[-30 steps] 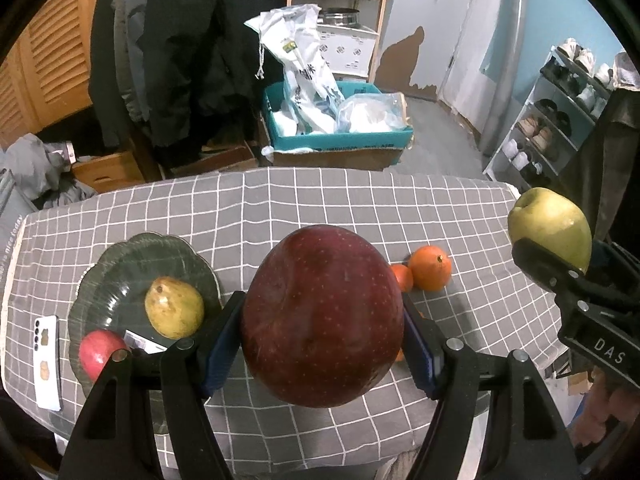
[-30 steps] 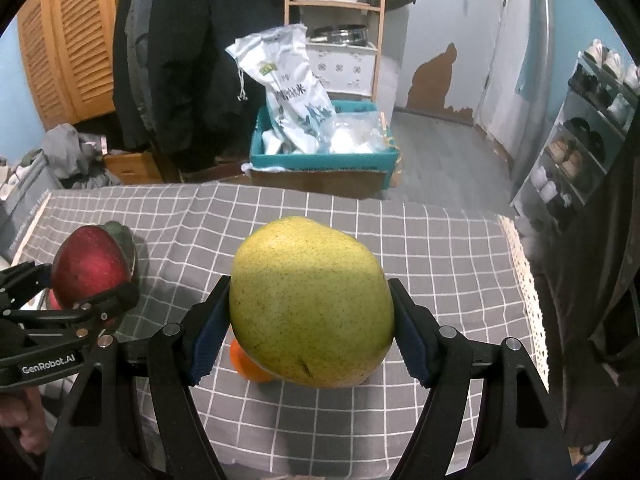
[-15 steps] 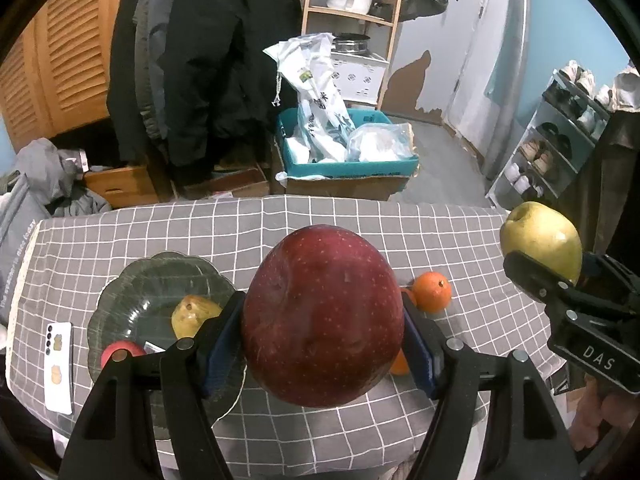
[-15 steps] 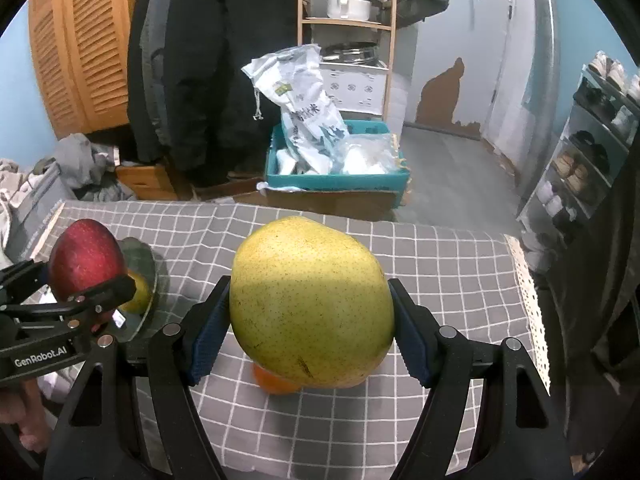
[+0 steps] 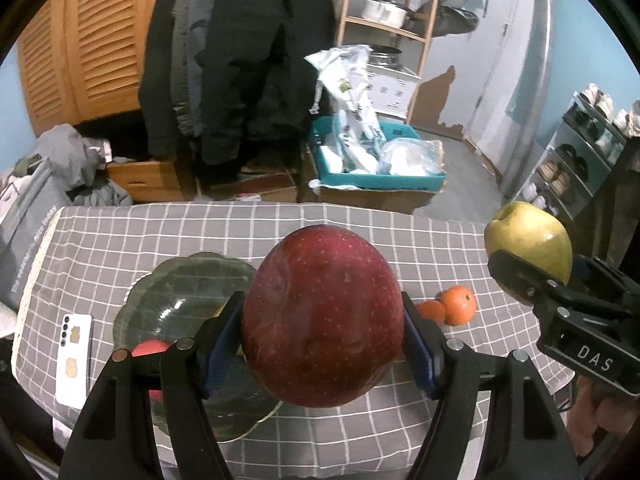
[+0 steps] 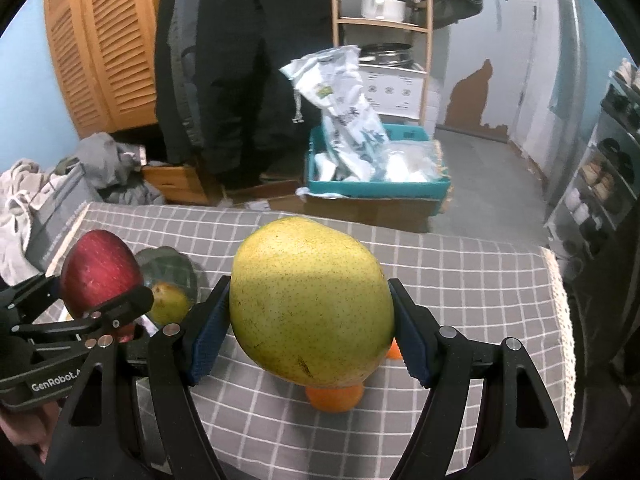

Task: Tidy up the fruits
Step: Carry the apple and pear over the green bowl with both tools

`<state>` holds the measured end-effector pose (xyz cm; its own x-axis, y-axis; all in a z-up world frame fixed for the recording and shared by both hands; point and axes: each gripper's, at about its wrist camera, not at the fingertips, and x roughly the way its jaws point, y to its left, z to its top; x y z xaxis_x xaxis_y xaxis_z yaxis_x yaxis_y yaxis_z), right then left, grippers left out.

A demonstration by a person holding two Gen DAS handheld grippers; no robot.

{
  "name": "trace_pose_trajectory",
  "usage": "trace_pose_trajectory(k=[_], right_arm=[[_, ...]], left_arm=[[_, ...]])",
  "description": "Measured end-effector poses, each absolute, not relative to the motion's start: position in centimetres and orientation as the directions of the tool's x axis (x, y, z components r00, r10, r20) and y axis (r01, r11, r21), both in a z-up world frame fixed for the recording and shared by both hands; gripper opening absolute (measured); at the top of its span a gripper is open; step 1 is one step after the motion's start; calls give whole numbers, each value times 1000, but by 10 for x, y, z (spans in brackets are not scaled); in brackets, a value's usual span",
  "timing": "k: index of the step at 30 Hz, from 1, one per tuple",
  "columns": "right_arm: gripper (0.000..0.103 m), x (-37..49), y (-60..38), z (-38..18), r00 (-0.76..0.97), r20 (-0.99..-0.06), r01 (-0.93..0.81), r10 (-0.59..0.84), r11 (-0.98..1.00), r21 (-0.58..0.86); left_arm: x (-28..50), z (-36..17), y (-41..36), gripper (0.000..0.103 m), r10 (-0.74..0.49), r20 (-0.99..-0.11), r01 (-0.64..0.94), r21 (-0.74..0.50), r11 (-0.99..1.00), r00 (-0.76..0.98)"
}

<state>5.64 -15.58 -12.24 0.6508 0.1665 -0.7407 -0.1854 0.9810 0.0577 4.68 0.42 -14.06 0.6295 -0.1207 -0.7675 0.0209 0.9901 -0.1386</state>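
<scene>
Left gripper [image 5: 322,334]: both blue pads pressed against the sides of a red apple [image 5: 322,316], which is held clear above the table, over the near edge just right of the plate.

Right gripper [image 6: 310,330]: closed around a yellow-green pear [image 6: 310,300], pads touching its flanks; fruit carried in the air above the right half of the table.

Table [image 5: 400,236]: covered with a grey cloth ruled in white squares, lace trim along the left and right edges.

Plate [image 5: 180,292]: dark green glass, scalloped rim, at the near-left part of the table. It holds a small red fruit [image 5: 150,348], mostly hidden behind the left gripper's finger, and a second, smaller pear [image 6: 168,304], seen in the right wrist view.

Oranges [image 5: 459,305]: two, touching each other, on the cloth toward the right edge, apart from the plate; one partly hidden behind the apple.

Phone [image 5: 74,358]: white, lying flat near the left edge, just beside the plate.

Beyond the far edge: teal crate [image 5: 380,180] with white bags on the floor.
</scene>
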Motion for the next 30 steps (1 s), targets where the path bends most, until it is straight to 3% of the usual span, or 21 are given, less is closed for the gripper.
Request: trace_pose_trajectory(k=[30], right_arm=[[75,129,0,-173,461,-815,-398,350,903,163]], left_arm=[[59,-194,148,74,62,-833,-241,-87,967,550]])
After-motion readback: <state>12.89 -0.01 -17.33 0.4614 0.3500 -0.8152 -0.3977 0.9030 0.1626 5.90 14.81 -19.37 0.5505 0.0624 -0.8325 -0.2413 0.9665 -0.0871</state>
